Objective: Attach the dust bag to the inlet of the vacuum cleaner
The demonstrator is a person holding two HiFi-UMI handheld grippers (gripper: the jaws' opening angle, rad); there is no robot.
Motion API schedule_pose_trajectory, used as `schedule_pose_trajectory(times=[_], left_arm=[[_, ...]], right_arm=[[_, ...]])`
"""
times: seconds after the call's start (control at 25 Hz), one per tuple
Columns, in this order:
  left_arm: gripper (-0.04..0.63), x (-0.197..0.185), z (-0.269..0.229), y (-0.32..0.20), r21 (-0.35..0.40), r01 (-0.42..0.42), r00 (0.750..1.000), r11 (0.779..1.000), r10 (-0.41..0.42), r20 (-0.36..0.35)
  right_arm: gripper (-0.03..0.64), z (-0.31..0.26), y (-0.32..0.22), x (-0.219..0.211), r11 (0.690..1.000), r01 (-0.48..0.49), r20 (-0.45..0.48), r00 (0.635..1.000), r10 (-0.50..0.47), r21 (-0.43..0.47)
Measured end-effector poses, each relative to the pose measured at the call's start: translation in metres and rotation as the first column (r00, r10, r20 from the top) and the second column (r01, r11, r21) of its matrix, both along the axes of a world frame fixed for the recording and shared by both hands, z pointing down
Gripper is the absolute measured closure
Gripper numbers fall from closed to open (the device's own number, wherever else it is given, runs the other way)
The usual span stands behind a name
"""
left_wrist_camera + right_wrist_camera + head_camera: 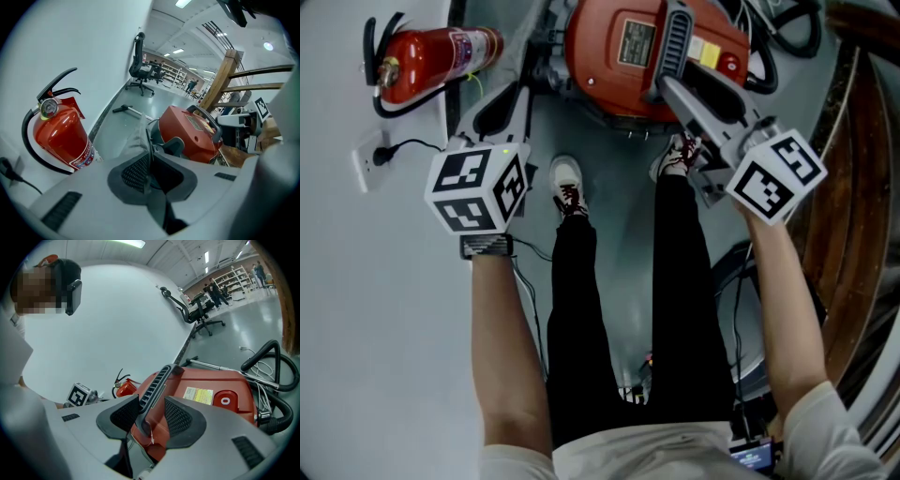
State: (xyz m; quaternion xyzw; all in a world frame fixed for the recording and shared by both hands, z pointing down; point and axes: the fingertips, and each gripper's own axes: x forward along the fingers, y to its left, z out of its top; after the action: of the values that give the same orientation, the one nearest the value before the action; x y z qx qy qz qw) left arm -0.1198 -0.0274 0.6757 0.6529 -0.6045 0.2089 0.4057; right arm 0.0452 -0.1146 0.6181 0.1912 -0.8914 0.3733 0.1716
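Tool inspection, both hands. The left tool has its jaws almost together, with only a thin slot between the pads. A thin strip of grey fabric, which looks like the edge of the dust bag, is pinched in that slot. The strip rises from the jaws towards the near side of the vacuum cleaner, but where it meets the machine cannot be made out. The right tool has its jaws well apart, one on each side of the black ribbed handle on top of the machine. The handle lies close against the left pad. Red casing shows in the gap beside the right pad, so the handle is straddled but not clamped. The vacuum cleaner, a red-orange canister, stands on the grey floor just ahead of the person's shoes. Its black hose is coiled at its far right. A red fire extinguisher stands against the white wall, near the left tool and apart from the machine. In the head view, the left tool points down between the extinguisher and the machine, and the right tool lies along the handle.
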Motion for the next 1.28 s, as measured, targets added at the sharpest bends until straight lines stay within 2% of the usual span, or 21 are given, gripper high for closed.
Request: schedule_pose_trajectory(times=[1.28], left_arm=[[0.563,0.0083,-0.0014,-0.0012,0.007,-0.002,1.000,1.000,0.002,-0.021]], right_arm=[[0.446,-0.0006,0.0000,-0.0002,1.000,-0.006,-0.001,1.000,0.006,0.006]])
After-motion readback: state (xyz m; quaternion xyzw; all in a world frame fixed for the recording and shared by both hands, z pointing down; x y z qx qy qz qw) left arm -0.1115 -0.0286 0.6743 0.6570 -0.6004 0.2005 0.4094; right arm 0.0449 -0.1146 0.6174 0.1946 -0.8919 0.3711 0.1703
